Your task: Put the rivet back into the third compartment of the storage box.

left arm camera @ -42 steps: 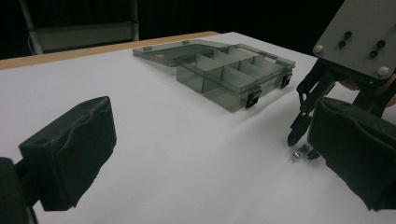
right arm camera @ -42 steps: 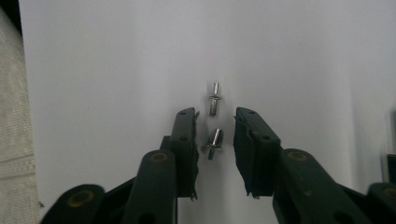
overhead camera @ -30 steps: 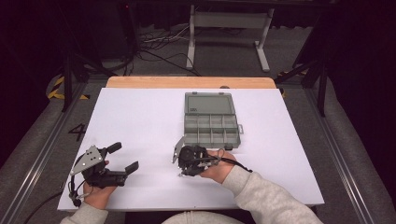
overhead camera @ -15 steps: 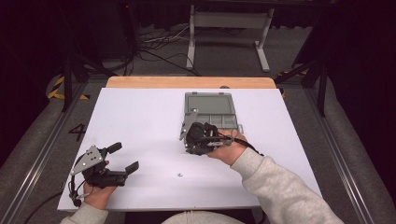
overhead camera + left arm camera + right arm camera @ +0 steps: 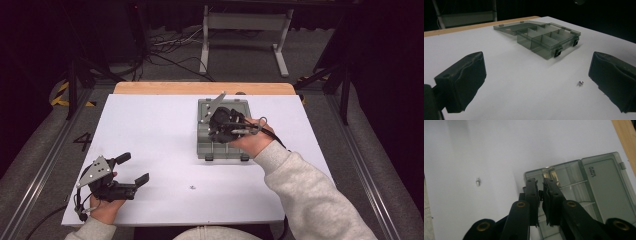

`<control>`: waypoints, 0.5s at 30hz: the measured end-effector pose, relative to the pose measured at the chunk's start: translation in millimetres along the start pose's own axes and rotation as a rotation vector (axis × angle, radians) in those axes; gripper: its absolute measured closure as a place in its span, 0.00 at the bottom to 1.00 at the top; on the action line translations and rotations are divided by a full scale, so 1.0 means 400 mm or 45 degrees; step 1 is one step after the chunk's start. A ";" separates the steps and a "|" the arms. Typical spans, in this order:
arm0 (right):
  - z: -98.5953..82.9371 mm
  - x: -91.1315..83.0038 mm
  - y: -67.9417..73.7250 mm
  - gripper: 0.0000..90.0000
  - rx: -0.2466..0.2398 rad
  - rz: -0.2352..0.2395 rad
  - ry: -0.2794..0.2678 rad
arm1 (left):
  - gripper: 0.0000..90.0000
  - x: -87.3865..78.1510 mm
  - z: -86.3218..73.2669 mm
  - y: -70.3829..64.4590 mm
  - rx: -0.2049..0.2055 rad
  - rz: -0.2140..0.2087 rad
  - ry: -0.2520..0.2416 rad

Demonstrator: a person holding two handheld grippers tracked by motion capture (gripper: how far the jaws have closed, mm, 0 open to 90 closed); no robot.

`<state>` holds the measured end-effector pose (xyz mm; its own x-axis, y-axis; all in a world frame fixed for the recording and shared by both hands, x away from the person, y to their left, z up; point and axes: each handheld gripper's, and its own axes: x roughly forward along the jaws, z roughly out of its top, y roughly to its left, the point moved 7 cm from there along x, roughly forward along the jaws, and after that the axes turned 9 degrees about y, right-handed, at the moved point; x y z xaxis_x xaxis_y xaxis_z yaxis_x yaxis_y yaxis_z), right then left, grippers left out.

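My worktop (image 5: 150, 130) is a white sheet over a wooden board, whose bare edge shows along the far side. A grey plastic compartment box (image 5: 222, 145) lies open on it, right of the middle, lid flat behind it. A small metal screw (image 5: 192, 188) lies alone nearer me, well apart from the box.

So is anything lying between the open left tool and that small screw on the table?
Nothing visible. The small silver screw lies alone on the bare white table, just inside the open left tool, near one pad. The smoky grey plastic compartment box sits well beyond it, lid open.
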<state>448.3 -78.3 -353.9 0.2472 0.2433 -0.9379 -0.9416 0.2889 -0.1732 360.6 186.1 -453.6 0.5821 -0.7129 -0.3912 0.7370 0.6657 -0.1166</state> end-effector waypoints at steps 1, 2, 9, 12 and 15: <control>-0.003 -0.003 -0.014 0.92 0.018 -0.018 0.004 | 0.02 0.000 0.000 -0.001 0.001 -0.003 0.001; -0.006 -0.005 -0.027 0.92 0.030 -0.024 -0.001 | 0.02 0.000 0.000 -0.001 0.002 -0.003 0.003; -0.042 0.012 -0.121 0.92 0.167 -0.075 0.024 | 0.02 0.002 -0.002 0.000 -0.004 -0.003 0.008; -0.055 0.022 -0.152 0.92 0.222 -0.084 0.028 | 0.02 0.002 -0.002 0.000 -0.004 -0.003 0.008; -0.070 0.034 -0.184 0.92 0.264 -0.097 0.033 | 0.02 0.003 -0.002 0.000 -0.004 -0.004 0.009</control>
<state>514.4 -122.1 -362.4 0.3071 0.1906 -0.9324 -0.8527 0.4902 -0.1806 361.0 185.2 -454.9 0.5775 -0.7132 -0.3973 0.7375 0.6645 -0.1210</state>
